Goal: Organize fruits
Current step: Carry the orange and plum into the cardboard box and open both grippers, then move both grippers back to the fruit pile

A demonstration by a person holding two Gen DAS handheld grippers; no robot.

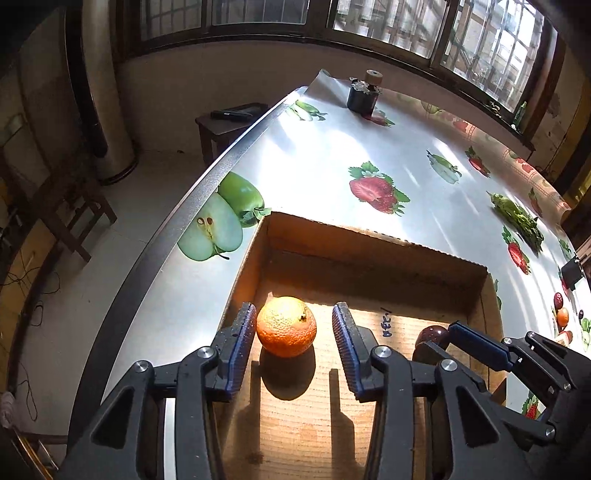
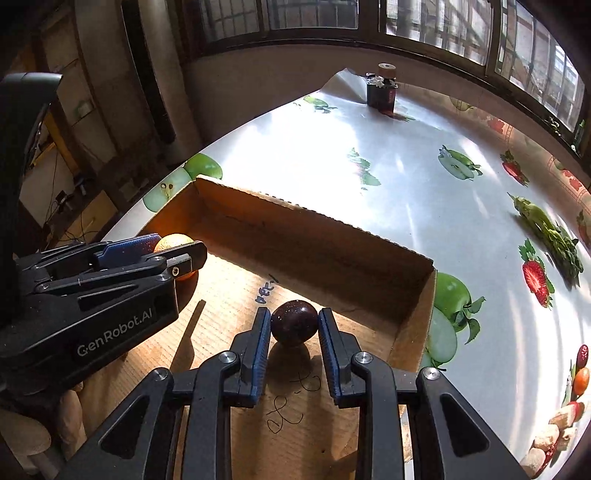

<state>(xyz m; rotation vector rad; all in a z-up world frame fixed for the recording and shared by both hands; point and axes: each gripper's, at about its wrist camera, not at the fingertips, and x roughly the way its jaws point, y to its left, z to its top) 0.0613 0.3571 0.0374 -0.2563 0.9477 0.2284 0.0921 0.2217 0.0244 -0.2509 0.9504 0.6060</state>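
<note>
2 grippers, left gripper point(image 1: 294, 325) and right gripper point(image 2: 290, 325), parted around 1 orange point(image 1: 286, 327) and 1 plum point(image 2: 294, 323) in 1 box point(image 1: 373, 243).

Orange point(image 1: 286, 327), dark plum point(image 2: 294, 323) resting apart on cardboard box point(image 1: 373, 242) floor.

Both wrist cams tilt steeply down, close in over the cardboard box point(image 1: 369, 258) on the bench point(image 1: 332, 166), facing the windows point(image 1: 406, 26). Shared: box floor, far bench end.

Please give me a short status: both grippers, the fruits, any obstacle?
Left gripper open, orange in box. Right gripper open around dark plum, pads apart. No obstacle inside.
</note>
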